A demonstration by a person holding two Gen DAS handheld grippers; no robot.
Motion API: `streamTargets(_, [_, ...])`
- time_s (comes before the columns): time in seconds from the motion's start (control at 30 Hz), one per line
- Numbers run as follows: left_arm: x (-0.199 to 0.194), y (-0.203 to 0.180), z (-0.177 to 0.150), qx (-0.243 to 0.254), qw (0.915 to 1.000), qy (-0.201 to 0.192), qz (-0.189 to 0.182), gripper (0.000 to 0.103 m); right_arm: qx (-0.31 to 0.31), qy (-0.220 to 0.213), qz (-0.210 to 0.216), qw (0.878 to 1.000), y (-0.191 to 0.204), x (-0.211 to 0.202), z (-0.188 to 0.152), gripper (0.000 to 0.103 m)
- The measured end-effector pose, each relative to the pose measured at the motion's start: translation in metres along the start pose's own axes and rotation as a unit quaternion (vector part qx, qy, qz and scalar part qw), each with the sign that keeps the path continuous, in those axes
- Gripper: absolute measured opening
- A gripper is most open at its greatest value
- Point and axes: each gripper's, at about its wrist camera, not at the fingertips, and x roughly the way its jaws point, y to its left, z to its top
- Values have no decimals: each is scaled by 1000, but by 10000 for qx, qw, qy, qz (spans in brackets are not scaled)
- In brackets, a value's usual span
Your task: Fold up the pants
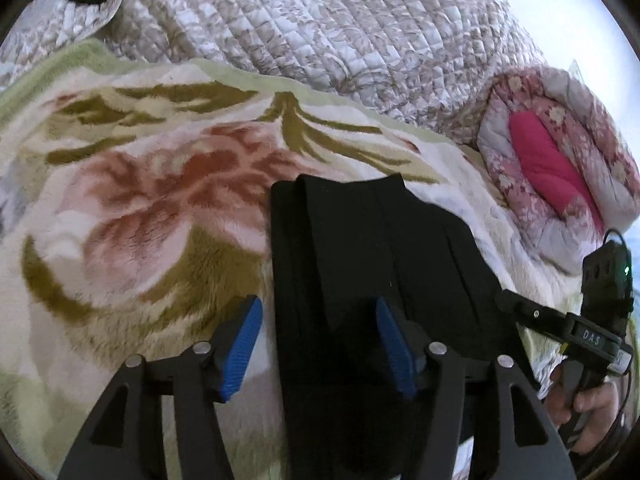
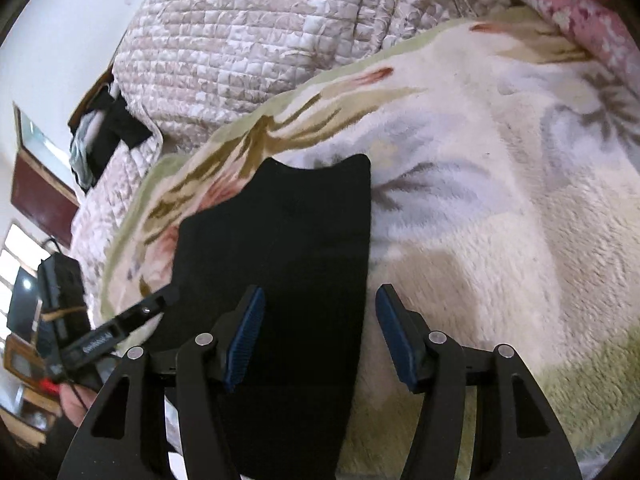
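Pants (image 1: 360, 280) are lying flat on the floral blanket (image 1: 140, 200) in front of me, black and folded lengthwise into a long strip running away from both cameras. I am holding my left gripper (image 1: 318, 346) wide open over the strip's left edge, one blue pad (image 1: 242, 350) over blanket and the other over black cloth, gripping nothing. I am holding my right gripper (image 2: 320, 336) just as wide over the right edge of the pants (image 2: 288, 260), its left pad (image 2: 244, 340) above the cloth and its right pad above the blanket (image 2: 500, 220), also gripping nothing. A quilted cover (image 1: 340, 24) is bunching up beyond the blanket, and a pink floral quilt (image 1: 560, 160) is sitting rolled at the right in the left view.
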Motion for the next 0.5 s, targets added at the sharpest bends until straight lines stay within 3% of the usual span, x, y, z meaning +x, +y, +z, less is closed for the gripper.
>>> streamTargets(0.13, [7, 5, 4, -225, 9995, 31, -230, 62, 50, 135, 198, 9997, 4, 6, 4, 58])
streamTargets(0.37, [0, 4, -8, -252, 9992, 37, -316, 56, 104, 242, 253, 9993, -2, 8, 0, 36])
streamTargets(0.5, [7, 5, 4, -484, 9982, 72, -349, 42, 222, 241, 229, 9992, -2, 15, 8, 25])
